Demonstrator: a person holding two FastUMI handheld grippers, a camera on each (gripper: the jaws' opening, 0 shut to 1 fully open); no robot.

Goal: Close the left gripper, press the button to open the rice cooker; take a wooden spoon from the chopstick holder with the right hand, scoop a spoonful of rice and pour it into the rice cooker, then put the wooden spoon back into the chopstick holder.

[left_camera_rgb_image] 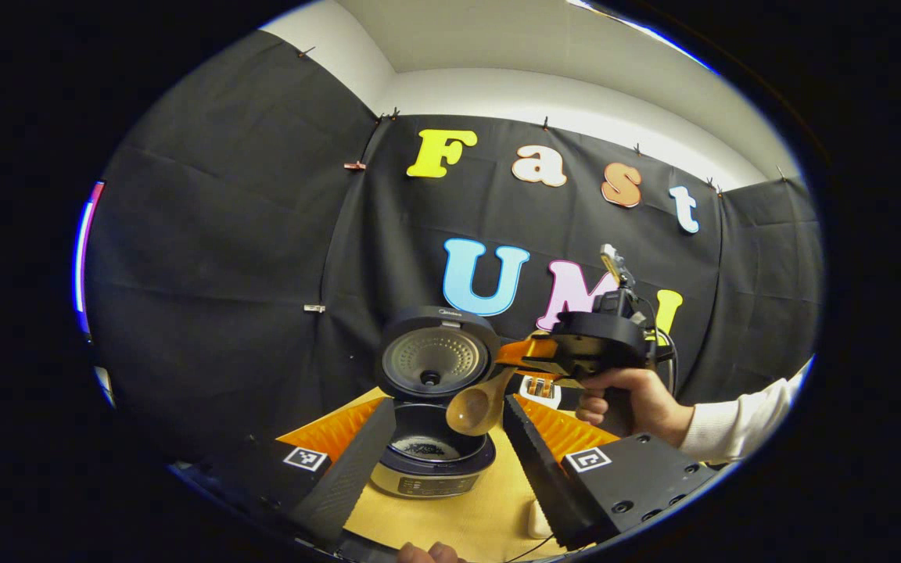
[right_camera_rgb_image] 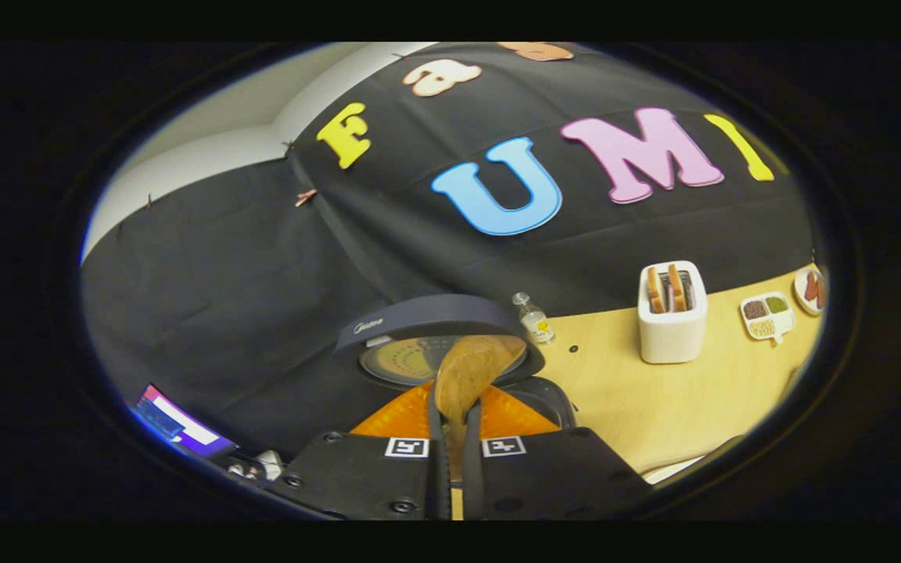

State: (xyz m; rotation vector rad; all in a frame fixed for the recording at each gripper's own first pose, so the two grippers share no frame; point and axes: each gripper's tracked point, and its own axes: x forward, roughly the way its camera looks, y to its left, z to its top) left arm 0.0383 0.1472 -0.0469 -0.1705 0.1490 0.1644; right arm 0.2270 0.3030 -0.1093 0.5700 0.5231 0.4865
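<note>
The rice cooker (left_camera_rgb_image: 431, 469) stands on the wooden table with its lid (left_camera_rgb_image: 435, 360) up, and speckled grains show in the pot. My left gripper (left_camera_rgb_image: 447, 410) is open, its fingers wide on either side of the cooker and apart from it. A hand (left_camera_rgb_image: 630, 403) in a white sleeve holds my right gripper (left_camera_rgb_image: 527, 356), which is shut on the handle of the wooden spoon (left_camera_rgb_image: 478, 407). The spoon's bowl hangs tilted over the open pot. In the right gripper view my right gripper (right_camera_rgb_image: 454, 418) clamps the spoon (right_camera_rgb_image: 474, 371) in front of the raised lid (right_camera_rgb_image: 427, 320).
On the table to the right stand a white toaster (right_camera_rgb_image: 673, 313) with toast, a small bottle (right_camera_rgb_image: 535, 319), a tray of grains (right_camera_rgb_image: 766, 315) and a plate (right_camera_rgb_image: 810, 289). A small white object (left_camera_rgb_image: 536, 520) lies near the front edge. The black cloth wall runs close behind the cooker.
</note>
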